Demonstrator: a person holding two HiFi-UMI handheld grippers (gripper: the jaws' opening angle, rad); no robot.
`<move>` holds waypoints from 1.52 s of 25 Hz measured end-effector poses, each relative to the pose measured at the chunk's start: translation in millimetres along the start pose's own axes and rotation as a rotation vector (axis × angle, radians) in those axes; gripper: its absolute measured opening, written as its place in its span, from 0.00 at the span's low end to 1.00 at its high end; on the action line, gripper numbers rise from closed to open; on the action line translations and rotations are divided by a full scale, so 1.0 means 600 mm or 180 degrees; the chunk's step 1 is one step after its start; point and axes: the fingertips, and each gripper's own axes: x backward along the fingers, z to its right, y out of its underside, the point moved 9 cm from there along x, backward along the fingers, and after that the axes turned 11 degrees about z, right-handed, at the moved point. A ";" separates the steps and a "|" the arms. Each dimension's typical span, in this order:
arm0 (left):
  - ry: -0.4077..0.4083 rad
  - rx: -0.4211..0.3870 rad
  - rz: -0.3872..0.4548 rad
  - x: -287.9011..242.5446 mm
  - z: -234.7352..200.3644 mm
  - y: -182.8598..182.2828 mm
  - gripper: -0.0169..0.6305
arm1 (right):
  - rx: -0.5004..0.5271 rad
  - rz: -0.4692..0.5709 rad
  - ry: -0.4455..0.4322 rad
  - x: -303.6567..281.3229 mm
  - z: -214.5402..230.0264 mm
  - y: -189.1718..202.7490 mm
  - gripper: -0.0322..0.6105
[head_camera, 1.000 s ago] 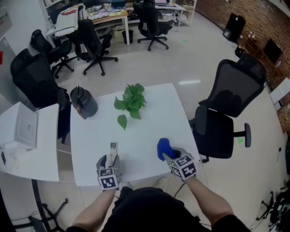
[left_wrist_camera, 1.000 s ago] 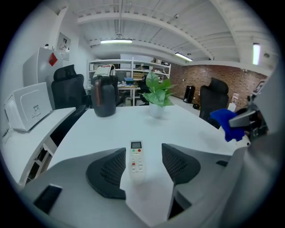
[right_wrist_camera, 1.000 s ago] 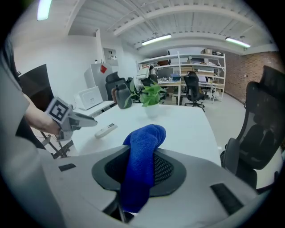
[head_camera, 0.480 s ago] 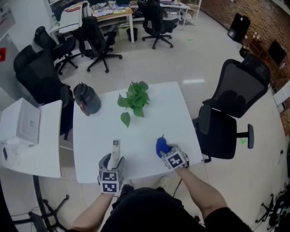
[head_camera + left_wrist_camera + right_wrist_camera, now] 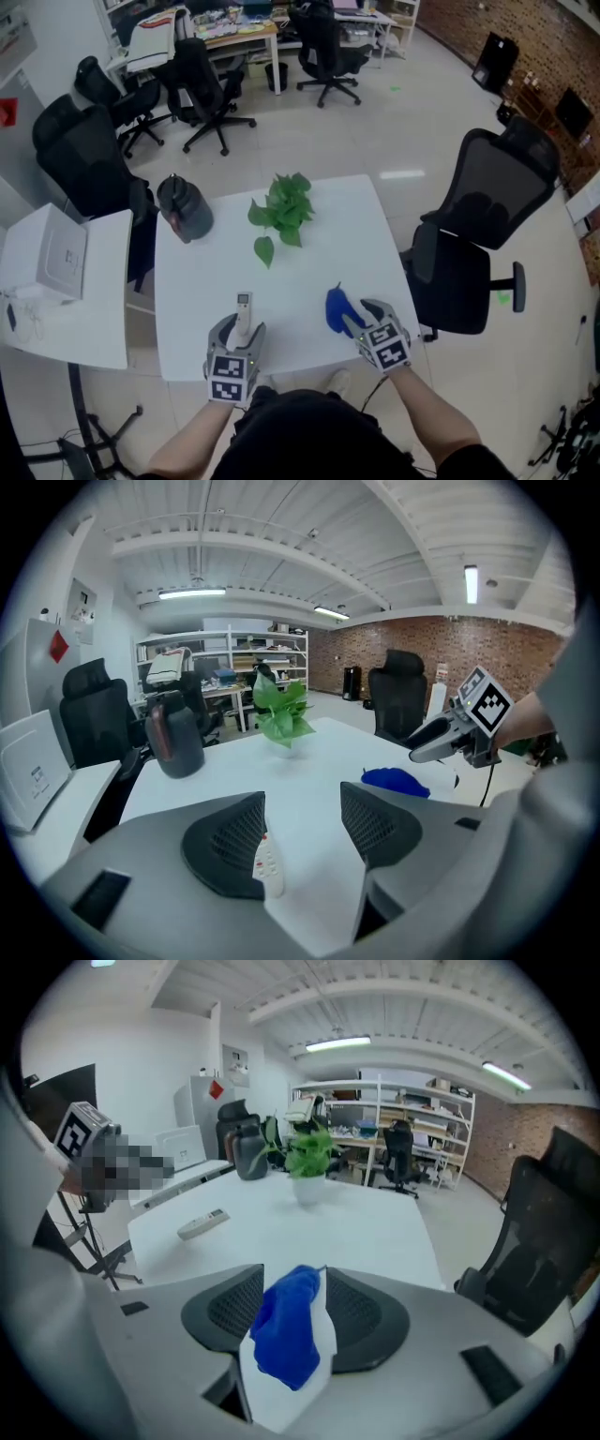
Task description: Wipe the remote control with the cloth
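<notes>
The white remote control (image 5: 244, 307) lies on the white table (image 5: 328, 234), near its front edge. My left gripper (image 5: 241, 330) hovers over the remote's near end, open. In the left gripper view (image 5: 302, 799) the remote (image 5: 267, 866) shows under the left jaw and well apart from the right jaw. The blue cloth (image 5: 336, 307) lies bunched on the table, right of the remote. My right gripper (image 5: 361, 314) is at the cloth; its jaws have just been opening. In the right gripper view (image 5: 292, 1279) the cloth (image 5: 281, 1335) sits loose between the pads. The remote (image 5: 203, 1224) rests flat there.
A potted plant (image 5: 281, 211) stands mid-table and a dark jug (image 5: 185, 208) at the far left corner. A black office chair (image 5: 469, 244) is close to the table's right side. A white side table (image 5: 56, 272) with a box stands to the left.
The left gripper has come forward over the remote's near end and risen. The right gripper's jaws stand wider apart round the cloth than before.
</notes>
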 end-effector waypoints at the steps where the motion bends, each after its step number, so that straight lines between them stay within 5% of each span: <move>1: 0.0086 -0.0010 0.0054 0.000 0.004 -0.013 0.43 | 0.0039 0.0151 -0.0025 0.017 -0.010 -0.024 0.38; 6: 0.0500 -0.0246 0.0230 -0.005 0.035 -0.085 0.43 | 0.0074 0.0759 -0.0348 0.065 -0.074 -0.137 0.38; 12: 0.0788 -0.0688 0.0099 -0.040 0.063 -0.137 0.37 | 0.0118 0.0987 -0.0492 0.056 -0.120 -0.196 0.32; 21: 0.0931 -0.1068 -0.0059 -0.043 0.094 -0.127 0.04 | 0.0091 0.0948 -0.0492 0.047 -0.144 -0.191 0.07; 27: 0.1014 -0.1085 0.0072 -0.036 0.109 -0.117 0.03 | 0.0077 0.0909 -0.0547 0.048 -0.159 -0.173 0.06; 38: 0.1027 -0.1066 -0.0093 -0.042 0.110 -0.101 0.03 | 0.0077 0.0912 -0.0521 0.051 -0.151 -0.175 0.06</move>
